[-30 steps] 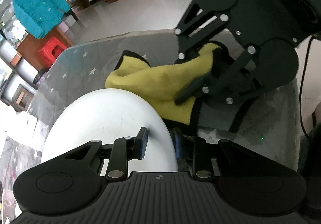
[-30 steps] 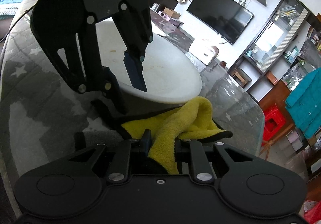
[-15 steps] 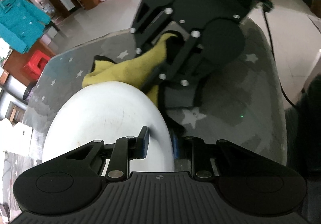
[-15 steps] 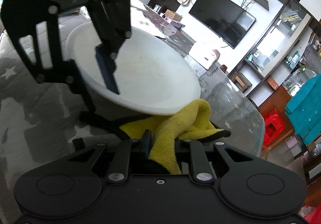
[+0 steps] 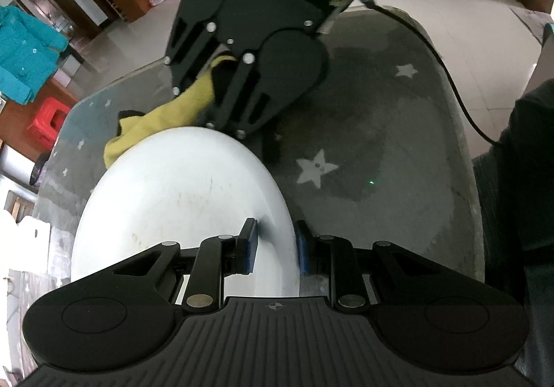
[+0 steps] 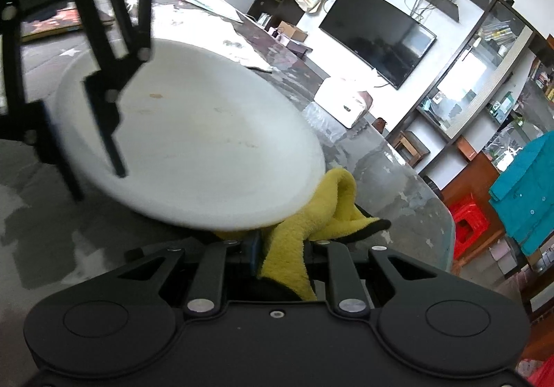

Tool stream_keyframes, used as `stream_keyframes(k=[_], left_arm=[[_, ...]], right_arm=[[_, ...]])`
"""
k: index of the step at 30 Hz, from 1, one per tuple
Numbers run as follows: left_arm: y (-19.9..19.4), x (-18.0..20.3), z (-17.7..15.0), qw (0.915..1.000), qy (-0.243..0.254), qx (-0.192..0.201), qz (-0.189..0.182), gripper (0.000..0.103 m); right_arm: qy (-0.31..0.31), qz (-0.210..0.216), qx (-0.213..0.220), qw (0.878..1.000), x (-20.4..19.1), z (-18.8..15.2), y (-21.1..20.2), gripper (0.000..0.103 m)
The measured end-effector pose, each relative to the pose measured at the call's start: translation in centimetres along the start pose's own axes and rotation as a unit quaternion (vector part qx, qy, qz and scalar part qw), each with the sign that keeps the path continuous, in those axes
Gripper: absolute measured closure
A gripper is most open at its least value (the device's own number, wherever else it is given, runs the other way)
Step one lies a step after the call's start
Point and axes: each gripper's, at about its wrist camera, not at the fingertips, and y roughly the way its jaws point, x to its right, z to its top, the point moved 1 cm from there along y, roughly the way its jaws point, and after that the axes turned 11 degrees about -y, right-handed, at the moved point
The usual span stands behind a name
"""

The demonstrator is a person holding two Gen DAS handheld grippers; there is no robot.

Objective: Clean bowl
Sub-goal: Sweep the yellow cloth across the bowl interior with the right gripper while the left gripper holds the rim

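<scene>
Left wrist view: the left gripper [image 5: 275, 245] clamps the near rim of the white bowl [image 5: 180, 200], one blue-padded finger inside the rim and one outside, jaws narrowed to the thickness of the wall. The bowl sits at about 9 o'clock of the view's centre, tilted up off the star-printed table cover [image 5: 381, 144]. At 12 o'clock the right gripper [image 5: 221, 99] comes in over the bowl's far edge, a yellow cloth [image 5: 166, 113] pinched in it and trailing down behind the rim. Right wrist view: the right gripper [image 6: 282, 248] has its jaws closed nearly together on a fold of the yellow cloth [image 6: 322, 210], which bunches at 6 o'clock just under the bowl's [image 6: 207, 144] lower rim; cloth and rim look to be touching, though blur hides the contact. The left gripper [image 6: 104, 130] shows at 9 o'clock, gripping the opposite rim. Progress, as judged: bowl held and cloth in hand, so wiping is under way or about to meet the surface; the inside is not yet clean. Appearance of the bowl: wide, shallow, matte white, its inner face carrying a small orange-brown spot toward 11 o'clock and faint brownish smears and scuff lines across the middle.
</scene>
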Motion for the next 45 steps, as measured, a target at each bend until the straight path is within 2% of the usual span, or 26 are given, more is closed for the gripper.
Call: stream_keyframes(k=[12,23,37,40,45], left_arm=[[0.0,0.7,0.8,0.9986,-0.051,-0.003,0.014,0.079],[-0.3,0.5,1.1,0.9942,-0.096,-0.005,0.048,0.072],[0.5,0.3,3.3,0.9925,-0.101,-0.002,0.067,0.071],[0.7,0.4,3.4,0.9931,-0.1,-0.002,0.062,0.078],[0.8,1.1,3.5,0.9934,-0.081,-0.002,0.081,0.08]], right_arm=[[0.016,-0.008,-0.004,1.0,0.5,-0.1,0.4,0.082],[0.027,-0.013,-0.012,0.999,0.2,-0.3,-0.3,0.082],[0.024,-0.003,-0.011,1.0,-1.6,-1.0,-3.3,0.082],[0.025,-0.002,-0.012,1.0,-1.8,-1.2,-3.9,0.082],[0.022,0.003,-0.009,1.0,-2.1,-1.3,-4.6,0.082]])
